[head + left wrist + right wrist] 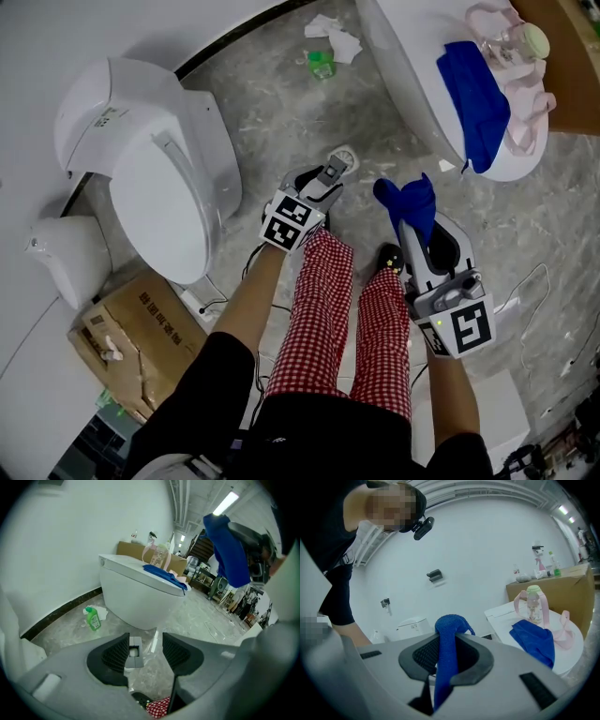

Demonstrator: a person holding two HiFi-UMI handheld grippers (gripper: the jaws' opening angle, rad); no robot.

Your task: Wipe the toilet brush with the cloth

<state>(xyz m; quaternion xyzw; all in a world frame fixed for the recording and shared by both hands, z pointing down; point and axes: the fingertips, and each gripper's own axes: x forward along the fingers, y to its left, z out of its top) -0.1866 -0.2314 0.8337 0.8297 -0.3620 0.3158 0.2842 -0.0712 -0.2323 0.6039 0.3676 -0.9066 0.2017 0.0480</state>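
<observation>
My right gripper (415, 223) is shut on a blue cloth (410, 200), which sticks up from between the jaws (444, 641) and hangs down behind them. The left gripper view shows that cloth (228, 550) held up high at the right. My left gripper (330, 178) is open and points down at the floor. Just past its tips stands a small white and grey thing (343, 159), which looks like the toilet brush in its holder. It shows close to the left jaw (133, 651), not clamped.
A white toilet (150, 159) stands at the left, another (412, 84) at the upper right with a second blue cloth (473, 94) and a pink-handled bottle (511, 42) on it. A green bottle (322, 64) and tissues (333, 37) lie on the floor. A cardboard box (131, 337) sits lower left.
</observation>
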